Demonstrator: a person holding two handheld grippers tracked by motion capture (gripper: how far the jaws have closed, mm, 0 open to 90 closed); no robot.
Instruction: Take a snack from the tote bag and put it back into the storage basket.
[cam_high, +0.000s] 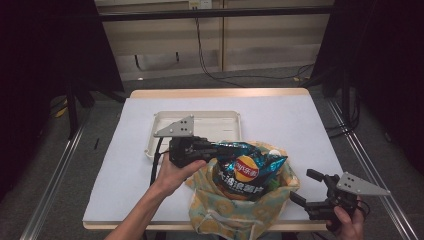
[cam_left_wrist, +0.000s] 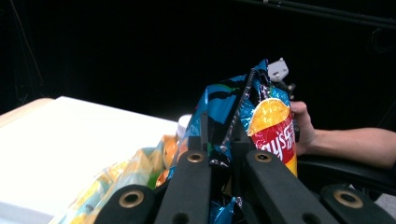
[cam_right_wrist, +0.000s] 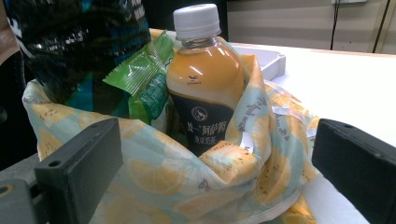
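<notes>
— Where is your left gripper (cam_high: 212, 148) at this moment?

— Your left gripper sits over the lemon-print bag (cam_high: 240, 210) near the front edge of the counter (cam_high: 300, 120), and its jaws are clenched on the top seam of the blue chip bag (cam_high: 247, 167). In the left gripper view the crimped edge of the chip bag (cam_left_wrist: 261, 121) runs right between the two black jaws.

— And the chip bag itself?

— It stands with its lower part inside the open mouth of the lemon-print bag, its upper part leaning toward your left hand (cam_high: 175, 175).

— What else is in the lemon-print bag?

— In the right gripper view you see a bottle of orange-brown drink (cam_right_wrist: 203, 79) with a white cap, upright in the lemon-print bag (cam_right_wrist: 154, 177), and a green packet (cam_right_wrist: 144, 79) just beside it, between the bottle and the chip bag (cam_right_wrist: 79, 42).

— Your right gripper (cam_high: 312, 192)?

— Its jaws are released and stand wide, holding nothing, just to the right of the lemon-print bag. A white tray (cam_high: 200, 120) lies behind on the counter.
</notes>
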